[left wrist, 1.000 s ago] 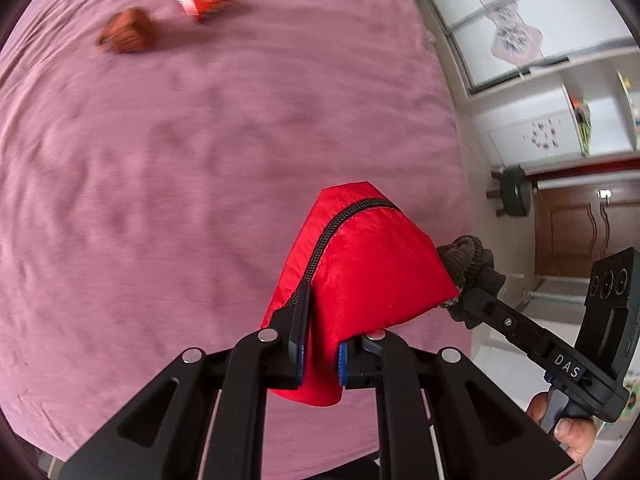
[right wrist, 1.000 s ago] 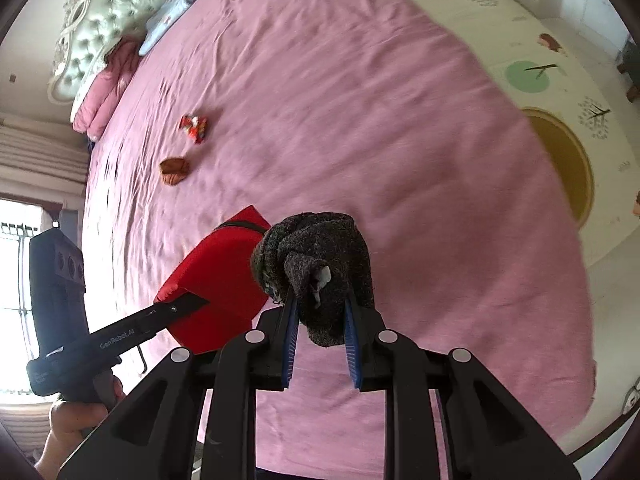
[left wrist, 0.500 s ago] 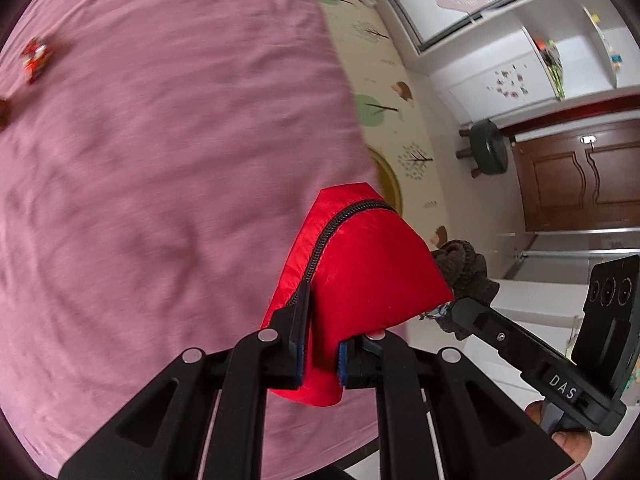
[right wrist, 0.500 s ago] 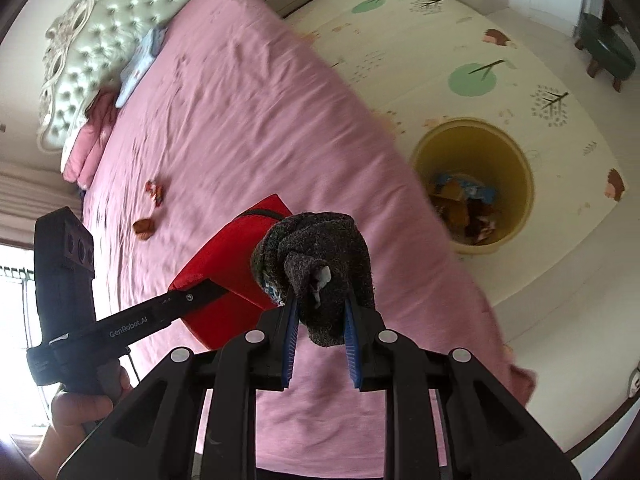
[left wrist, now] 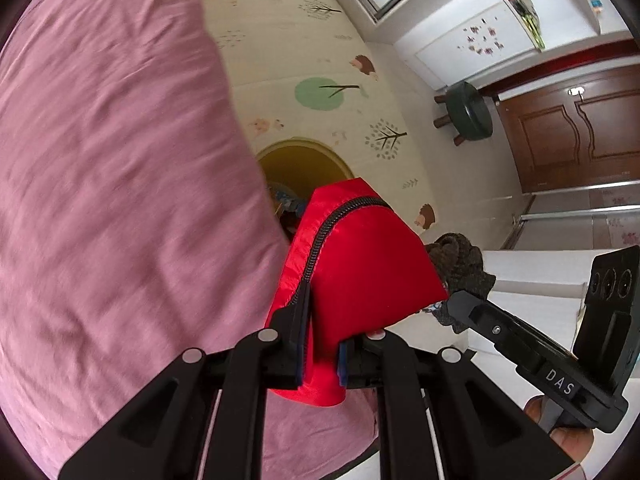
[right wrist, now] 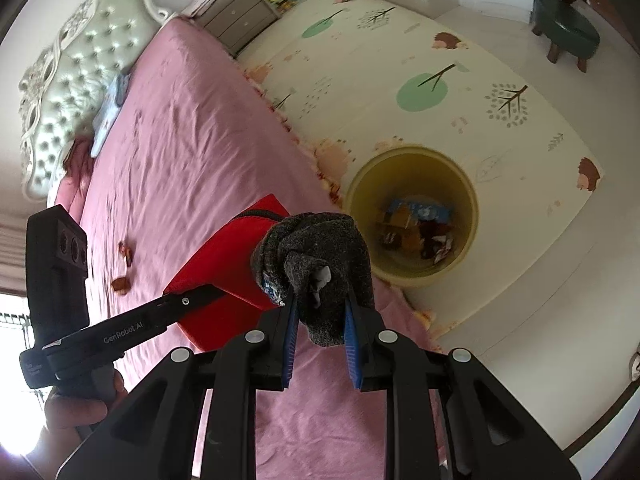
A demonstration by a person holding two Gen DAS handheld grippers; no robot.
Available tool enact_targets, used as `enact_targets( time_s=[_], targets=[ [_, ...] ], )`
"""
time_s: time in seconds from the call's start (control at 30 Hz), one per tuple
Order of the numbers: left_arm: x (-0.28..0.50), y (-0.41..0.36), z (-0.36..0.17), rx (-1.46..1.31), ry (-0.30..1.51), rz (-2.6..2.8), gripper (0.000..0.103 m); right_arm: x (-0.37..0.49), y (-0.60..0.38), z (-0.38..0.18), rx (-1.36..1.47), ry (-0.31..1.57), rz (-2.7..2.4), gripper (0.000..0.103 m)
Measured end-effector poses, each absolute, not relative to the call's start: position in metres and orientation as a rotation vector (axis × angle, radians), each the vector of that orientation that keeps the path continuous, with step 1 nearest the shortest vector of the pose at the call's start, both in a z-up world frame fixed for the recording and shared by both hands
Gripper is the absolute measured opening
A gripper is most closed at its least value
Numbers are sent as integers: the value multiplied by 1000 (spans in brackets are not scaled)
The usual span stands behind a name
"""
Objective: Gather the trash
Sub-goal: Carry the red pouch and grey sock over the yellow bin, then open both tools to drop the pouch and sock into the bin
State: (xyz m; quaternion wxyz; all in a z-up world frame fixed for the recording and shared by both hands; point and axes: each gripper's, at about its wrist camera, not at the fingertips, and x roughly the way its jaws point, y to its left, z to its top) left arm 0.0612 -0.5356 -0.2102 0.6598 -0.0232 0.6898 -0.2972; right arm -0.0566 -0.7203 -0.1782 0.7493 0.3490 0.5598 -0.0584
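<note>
My left gripper (left wrist: 319,354) is shut on a red zippered pouch (left wrist: 360,264), held in the air over the edge of the pink bed (left wrist: 112,200). My right gripper (right wrist: 320,332) is shut on a balled dark grey sock (right wrist: 320,252), right beside the red pouch (right wrist: 224,264). A yellow round bin (right wrist: 460,184) with several scraps inside stands on the floor mat beyond both held things; in the left wrist view the yellow bin (left wrist: 300,160) is partly hidden behind the pouch. The grey sock (left wrist: 460,260) shows to the pouch's right.
Two small brown and red scraps (right wrist: 124,268) lie far back on the bed. A patterned play mat (right wrist: 400,60) covers the floor. A green stool (right wrist: 566,30), a bedside drawer unit (right wrist: 240,16) and a wooden door (left wrist: 568,132) stand around the room's edges.
Both grippers have swept sideways off the middle of the bed toward its edge, still holding pouch and sock. The yellow bin has come into view; the scraps have slipped far back.
</note>
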Motion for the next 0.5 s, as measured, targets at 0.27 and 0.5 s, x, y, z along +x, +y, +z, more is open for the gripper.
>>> enact_targets(
  time_s=[0.27, 0.5],
  targets=[
    [82, -593, -221, -22, 1576, -690, 11, -41, -764, -191, 788, 1216, -166, 21],
    [96, -619, -228, -27, 1578, -700, 12, -32, -787, -198, 789, 1207, -175, 23]
  ],
)
